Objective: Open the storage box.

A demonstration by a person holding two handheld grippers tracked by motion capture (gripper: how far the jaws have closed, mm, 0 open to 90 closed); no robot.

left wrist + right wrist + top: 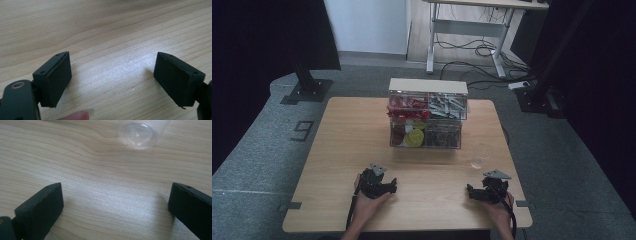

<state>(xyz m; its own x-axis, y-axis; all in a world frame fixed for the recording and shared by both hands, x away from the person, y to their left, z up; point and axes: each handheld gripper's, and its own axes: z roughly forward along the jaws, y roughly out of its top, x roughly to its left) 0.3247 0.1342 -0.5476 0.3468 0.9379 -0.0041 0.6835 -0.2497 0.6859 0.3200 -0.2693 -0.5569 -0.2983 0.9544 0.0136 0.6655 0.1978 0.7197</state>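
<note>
On the near edge of the wooden table (342, 150) you rest both hands, one gripper in each. Your left gripper (384, 187) lies near the left corner with its jaws spread wide and nothing between them; its own view shows bare wood grain and a fingertip (77, 116) at the bottom. Your right gripper (477, 192) sits toward the right, jaws equally wide apart and empty. Just ahead of it stands a clear plastic cup (140, 133), upright on the wood and apart from the jaws. Farther back, at the table's middle, a clear four-compartment organizer box (428, 114) holds red, grey, yellow-green and dark items.
</note>
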